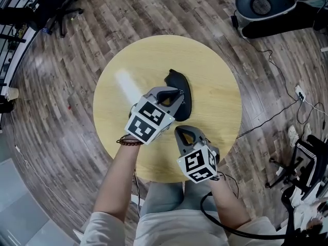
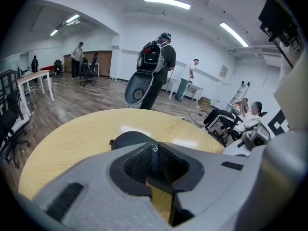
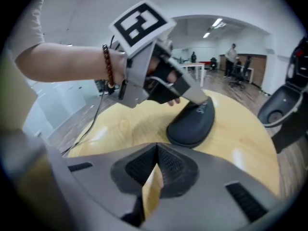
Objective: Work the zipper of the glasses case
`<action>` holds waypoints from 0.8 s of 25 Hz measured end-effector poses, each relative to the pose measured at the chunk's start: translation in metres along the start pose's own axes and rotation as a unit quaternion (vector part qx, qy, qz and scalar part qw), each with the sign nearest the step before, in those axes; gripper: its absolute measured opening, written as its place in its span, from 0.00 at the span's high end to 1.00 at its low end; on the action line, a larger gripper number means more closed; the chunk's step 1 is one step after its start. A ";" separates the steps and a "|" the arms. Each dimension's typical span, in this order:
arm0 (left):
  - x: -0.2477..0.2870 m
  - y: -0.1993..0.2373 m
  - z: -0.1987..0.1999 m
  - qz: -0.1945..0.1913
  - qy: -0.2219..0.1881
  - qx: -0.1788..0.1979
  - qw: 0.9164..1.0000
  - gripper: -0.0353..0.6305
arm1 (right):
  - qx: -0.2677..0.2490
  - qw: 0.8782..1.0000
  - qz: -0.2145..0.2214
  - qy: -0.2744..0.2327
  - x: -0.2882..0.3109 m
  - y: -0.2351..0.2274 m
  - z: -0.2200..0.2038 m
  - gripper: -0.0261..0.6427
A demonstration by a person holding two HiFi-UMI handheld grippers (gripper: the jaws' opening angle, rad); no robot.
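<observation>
A black glasses case [image 1: 180,86] lies on the round wooden table [image 1: 128,60], right of its middle. My left gripper [image 1: 175,96] sits on the case's near end. In the left gripper view its jaws [image 2: 154,153] are drawn together on a thin dark tab with a small silvery loop, the zipper pull, and the case [image 2: 126,138] bulges just behind. The right gripper view shows the case [image 3: 192,121] with the left gripper [image 3: 204,101] on its far end. My right gripper [image 1: 186,134] hovers over the table's front part, apart from the case; it [image 3: 156,150] is shut with nothing between its pads.
A black and white machine [image 1: 264,6] stands on the wood floor beyond the table at the upper right. Cables [image 1: 271,117] trail across the floor to the right. An office chair [image 1: 56,14] is at the upper left. A person with a backpack [image 2: 156,66] stands behind the table.
</observation>
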State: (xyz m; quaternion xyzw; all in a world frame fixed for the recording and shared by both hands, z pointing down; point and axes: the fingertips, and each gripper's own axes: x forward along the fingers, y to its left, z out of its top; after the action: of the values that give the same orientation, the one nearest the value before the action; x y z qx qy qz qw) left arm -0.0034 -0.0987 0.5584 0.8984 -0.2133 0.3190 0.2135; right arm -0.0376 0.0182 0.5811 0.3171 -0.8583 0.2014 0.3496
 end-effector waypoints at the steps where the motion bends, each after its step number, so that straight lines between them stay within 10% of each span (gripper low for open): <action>1: 0.000 0.000 0.000 0.000 0.000 0.001 1.000 0.87 | 0.012 0.999 -0.031 -0.006 -0.006 -0.012 -0.002 0.96; 8: -0.002 0.002 0.000 0.000 -0.001 0.005 1.000 0.87 | -0.056 0.997 -0.039 0.038 -0.004 -0.056 -0.021 0.82; 20: 0.000 0.000 -0.001 0.000 0.001 0.009 1.000 0.87 | -0.110 0.989 0.003 0.099 0.009 -0.051 -0.020 0.96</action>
State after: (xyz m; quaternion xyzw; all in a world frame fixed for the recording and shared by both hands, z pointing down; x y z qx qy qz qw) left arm -0.0036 -0.0978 0.5593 0.8999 -0.2103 0.3218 0.2060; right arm 0.0014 -0.0110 0.6074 0.2526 -0.8376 0.1373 0.4645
